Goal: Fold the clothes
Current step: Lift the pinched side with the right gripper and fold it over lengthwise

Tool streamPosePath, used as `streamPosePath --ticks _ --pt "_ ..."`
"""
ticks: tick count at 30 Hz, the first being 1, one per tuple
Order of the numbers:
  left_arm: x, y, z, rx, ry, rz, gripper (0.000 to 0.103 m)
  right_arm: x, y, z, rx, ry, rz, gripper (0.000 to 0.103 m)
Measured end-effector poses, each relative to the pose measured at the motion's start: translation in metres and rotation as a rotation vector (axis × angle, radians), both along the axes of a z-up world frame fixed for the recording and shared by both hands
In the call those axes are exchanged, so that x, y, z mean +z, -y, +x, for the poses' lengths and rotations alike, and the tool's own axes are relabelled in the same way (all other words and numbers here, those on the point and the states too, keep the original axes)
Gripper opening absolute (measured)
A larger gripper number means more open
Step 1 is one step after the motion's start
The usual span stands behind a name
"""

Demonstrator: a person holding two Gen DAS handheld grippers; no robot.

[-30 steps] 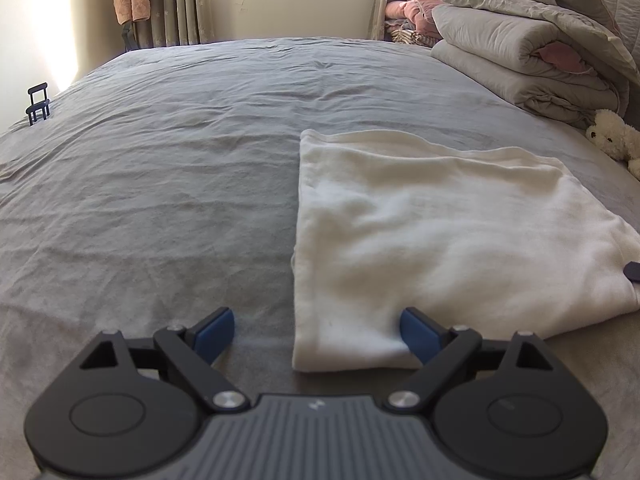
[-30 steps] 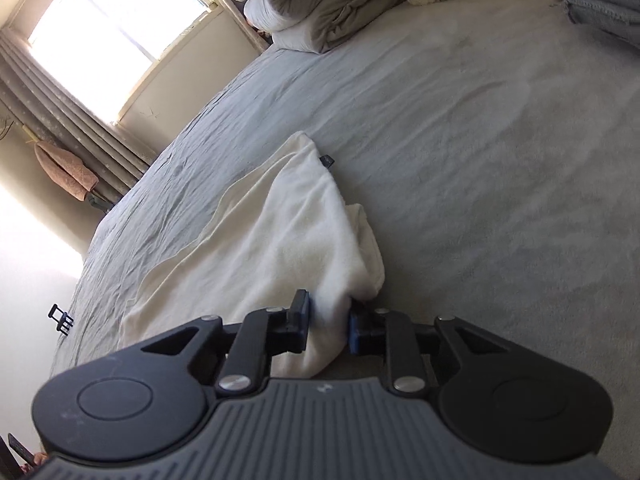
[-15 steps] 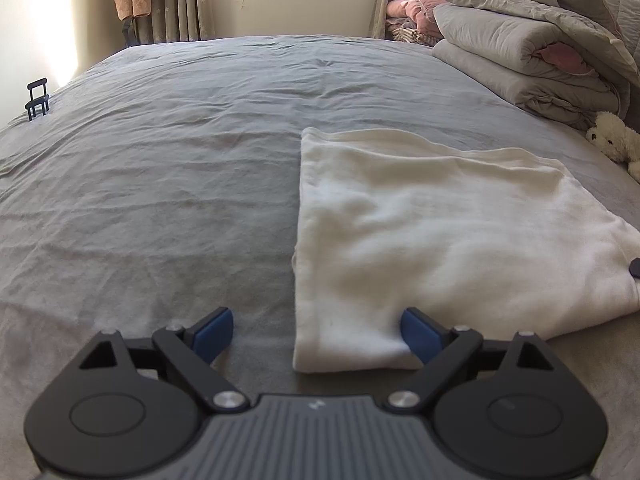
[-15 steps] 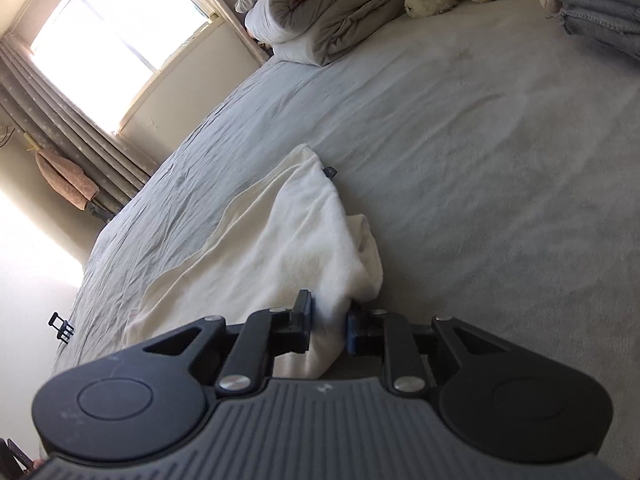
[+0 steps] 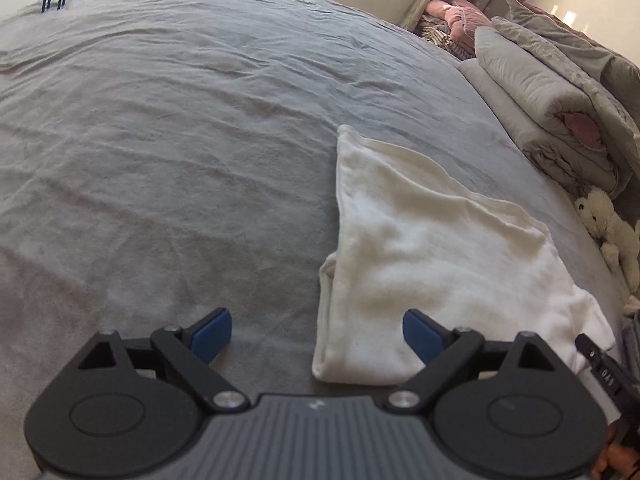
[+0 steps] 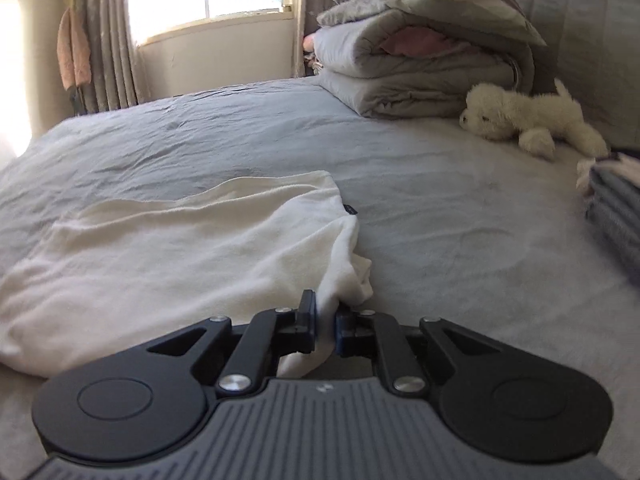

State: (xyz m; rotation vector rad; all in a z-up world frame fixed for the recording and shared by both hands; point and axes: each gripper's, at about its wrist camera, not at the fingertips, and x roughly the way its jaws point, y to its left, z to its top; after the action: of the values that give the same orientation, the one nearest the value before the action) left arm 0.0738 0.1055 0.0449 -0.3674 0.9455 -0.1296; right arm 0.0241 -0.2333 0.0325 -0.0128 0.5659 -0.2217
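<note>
A cream-white folded garment [image 5: 432, 256] lies flat on the grey bed sheet [image 5: 180, 160]. My left gripper [image 5: 316, 330] is open, its blue pads either side of the garment's near left corner, just above it. My right gripper [image 6: 326, 316] is shut on the garment's near right corner [image 6: 332, 292]; the garment [image 6: 180, 248] spreads away to the left and is slightly lifted at that corner. The right gripper's tip [image 5: 596, 360] shows at the right edge of the left wrist view.
Folded grey and pink duvets [image 6: 420, 68] are stacked at the head of the bed, with a white plush toy [image 6: 524, 120] beside them. A folded grey stack [image 6: 616, 208] sits at the right. Window and curtains [image 6: 208, 0] stand beyond the bed.
The right gripper has swung and levelled, still holding the garment corner. The left gripper has tilted and shifted left, staying open over the near left corner.
</note>
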Motion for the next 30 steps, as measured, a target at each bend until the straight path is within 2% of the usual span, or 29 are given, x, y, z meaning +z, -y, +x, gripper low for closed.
streamPosePath --ticks 3,6,9,11,13,18,22,25,27,30 --pt "0.007 -0.038 0.005 0.104 -0.038 -0.128 0.093 0.002 -0.046 -0.001 0.030 0.071 -0.306 0.012" --pt "0.016 -0.073 0.007 0.206 -0.022 -0.206 0.093 0.010 -0.110 -0.010 0.177 0.220 -0.563 0.011" --pt "0.020 -0.089 0.007 0.255 -0.015 -0.231 0.093 0.005 -0.164 -0.015 0.349 0.244 -0.639 0.010" --pt "0.018 -0.095 0.007 0.273 -0.027 -0.262 0.093 -0.013 -0.201 -0.024 0.501 0.227 -0.739 0.010" --pt "0.016 -0.099 0.009 0.284 -0.044 -0.292 0.093 -0.023 -0.211 -0.025 0.533 0.187 -0.739 0.009" --pt "0.016 -0.097 0.013 0.277 -0.052 -0.291 0.093 -0.047 -0.234 -0.028 0.612 0.089 -0.735 0.009" --pt "0.016 -0.093 0.016 0.261 -0.052 -0.277 0.093 -0.013 -0.219 -0.034 0.600 0.207 -0.638 0.009" --pt "0.016 -0.091 0.015 0.248 -0.046 -0.265 0.093 -0.009 -0.228 -0.031 0.605 0.170 -0.599 0.009" --pt "0.016 -0.089 0.013 0.237 -0.041 -0.246 0.093 -0.030 -0.238 -0.026 0.630 0.082 -0.679 0.009" --pt "0.016 -0.082 0.013 0.207 -0.036 -0.229 0.093 -0.042 -0.244 -0.020 0.624 0.060 -0.665 0.012"
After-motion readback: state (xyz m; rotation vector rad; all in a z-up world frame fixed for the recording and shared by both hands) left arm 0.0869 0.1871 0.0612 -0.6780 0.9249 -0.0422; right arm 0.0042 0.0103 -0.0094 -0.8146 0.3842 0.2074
